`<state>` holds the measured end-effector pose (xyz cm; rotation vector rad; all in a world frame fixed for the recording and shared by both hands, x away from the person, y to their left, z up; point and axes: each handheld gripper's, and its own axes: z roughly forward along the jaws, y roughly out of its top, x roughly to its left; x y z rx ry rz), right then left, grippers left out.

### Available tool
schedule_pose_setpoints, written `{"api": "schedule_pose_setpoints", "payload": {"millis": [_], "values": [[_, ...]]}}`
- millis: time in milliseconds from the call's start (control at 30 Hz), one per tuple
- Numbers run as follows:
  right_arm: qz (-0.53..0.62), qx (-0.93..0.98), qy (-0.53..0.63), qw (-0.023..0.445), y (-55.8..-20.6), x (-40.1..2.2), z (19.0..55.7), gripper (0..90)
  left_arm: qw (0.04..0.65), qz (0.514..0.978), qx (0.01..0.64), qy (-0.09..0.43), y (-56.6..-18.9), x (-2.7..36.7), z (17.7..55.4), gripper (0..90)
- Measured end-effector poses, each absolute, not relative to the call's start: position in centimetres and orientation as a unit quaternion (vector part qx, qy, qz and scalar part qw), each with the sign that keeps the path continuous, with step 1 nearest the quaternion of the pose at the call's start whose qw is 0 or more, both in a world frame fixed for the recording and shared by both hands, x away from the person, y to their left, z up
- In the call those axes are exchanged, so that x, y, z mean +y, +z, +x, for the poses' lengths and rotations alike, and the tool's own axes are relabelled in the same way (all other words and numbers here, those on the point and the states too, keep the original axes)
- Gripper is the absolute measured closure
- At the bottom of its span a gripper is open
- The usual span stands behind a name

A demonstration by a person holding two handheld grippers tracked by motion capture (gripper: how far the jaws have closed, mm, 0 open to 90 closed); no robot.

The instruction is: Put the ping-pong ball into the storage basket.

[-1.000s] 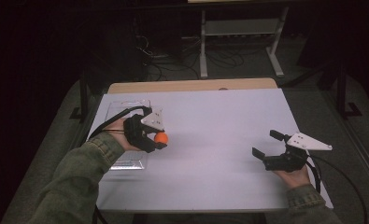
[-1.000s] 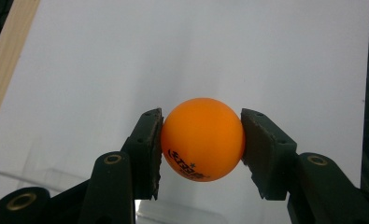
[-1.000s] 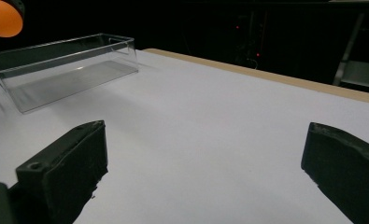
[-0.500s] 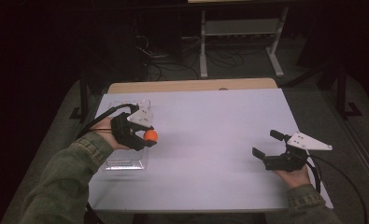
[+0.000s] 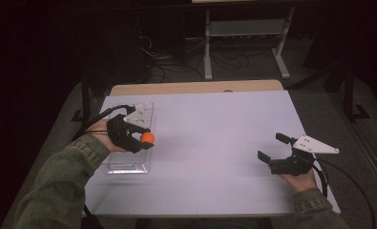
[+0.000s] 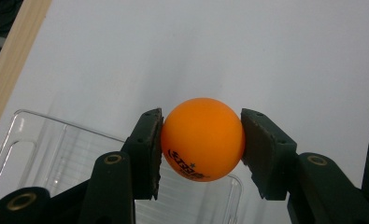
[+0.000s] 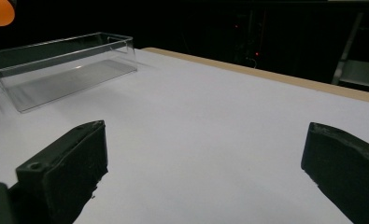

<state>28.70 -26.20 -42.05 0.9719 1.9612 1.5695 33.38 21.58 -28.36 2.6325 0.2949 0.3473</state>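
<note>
Orange ball (image 6: pixel 202 139) lettering, left gripper (image 6: pixel 202 154) view

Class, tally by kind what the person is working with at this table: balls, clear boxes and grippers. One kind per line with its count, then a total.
Orange ball: 1
Clear plastic box: 1
Grippers: 2, the left gripper shut on the ball, the right gripper open
Total: 4
</note>
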Motion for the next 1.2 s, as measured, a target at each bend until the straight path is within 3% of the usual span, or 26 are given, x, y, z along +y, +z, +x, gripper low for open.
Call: {"api": "schedule_pose_setpoints", "payload": {"millis": [1200], "values": [[0.35,0.715,0.563,0.22,-42.2,-26.1,28.8,0.0,0.16,0.971,0.137,0.116,-28.4,24.3,34.5,50.5]]}}
